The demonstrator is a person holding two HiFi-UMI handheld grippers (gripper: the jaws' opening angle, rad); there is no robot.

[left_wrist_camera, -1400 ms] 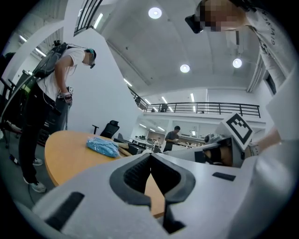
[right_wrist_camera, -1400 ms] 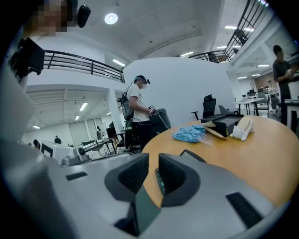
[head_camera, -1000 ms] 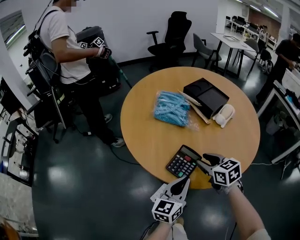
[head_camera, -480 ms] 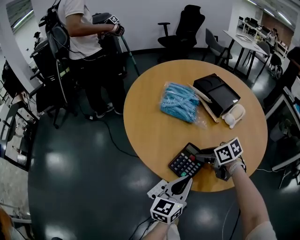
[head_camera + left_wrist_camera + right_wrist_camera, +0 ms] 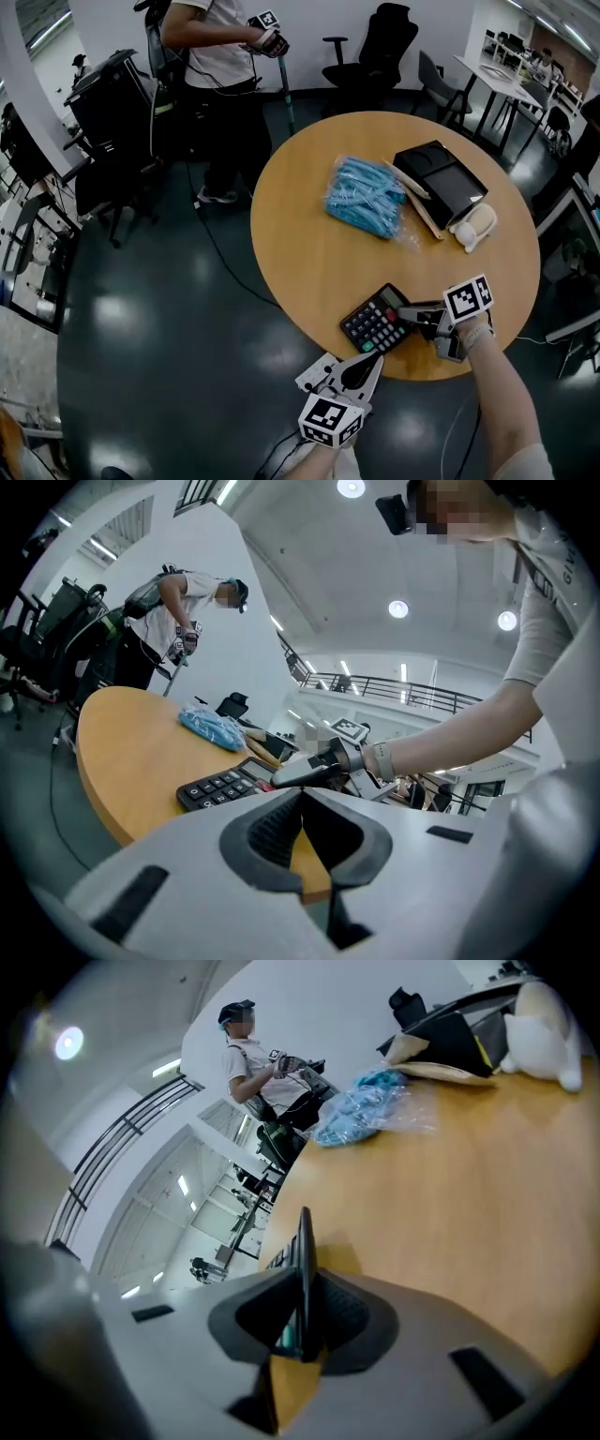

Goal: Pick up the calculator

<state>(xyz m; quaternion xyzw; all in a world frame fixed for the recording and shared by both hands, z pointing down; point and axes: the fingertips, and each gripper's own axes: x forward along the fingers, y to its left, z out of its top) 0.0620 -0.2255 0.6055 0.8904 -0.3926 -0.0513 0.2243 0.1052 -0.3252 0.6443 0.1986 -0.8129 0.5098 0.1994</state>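
**A:** What sits between the jaws of the right gripper [image 5: 302, 1305]?

**B:** The thin edge of the flat black plastic calculator [image 5: 301, 1241]. The jaws are closing on it, and the dark ribbed pads lie against both of its faces.

**A:** And the left gripper [image 5: 302, 803]?

**B:** Its jaws are clenched together with nothing between them. It hangs off the table's near rim, pointing toward the calculator. It is close to the calculator but apart from it.

**A:** Where does the calculator lie?

**B:** On the round, light-brown wooden table [image 5: 309, 253], right at the near rim with its keys facing up. In the head view the right gripper takes it at its right-hand end. I cannot tell whether that end has left the wood.

**A:** What lies farther out on the table?

**B:** Past the middle there is a crumpled bag of blue plastic [image 5: 364, 197]. Just to its right is an open black box [image 5: 441, 183]. A small white soft thing [image 5: 473, 225] sits just beside the box's near corner. All three are well apart from the calculator.

**A:** And around the table?

**B:** A person in a white T-shirt [image 5: 220, 42] stands beyond the far left rim on the dark glossy floor [image 5: 141, 328], holding a gripper with a marker cube. A black office chair [image 5: 380, 47] stands behind the far rim.
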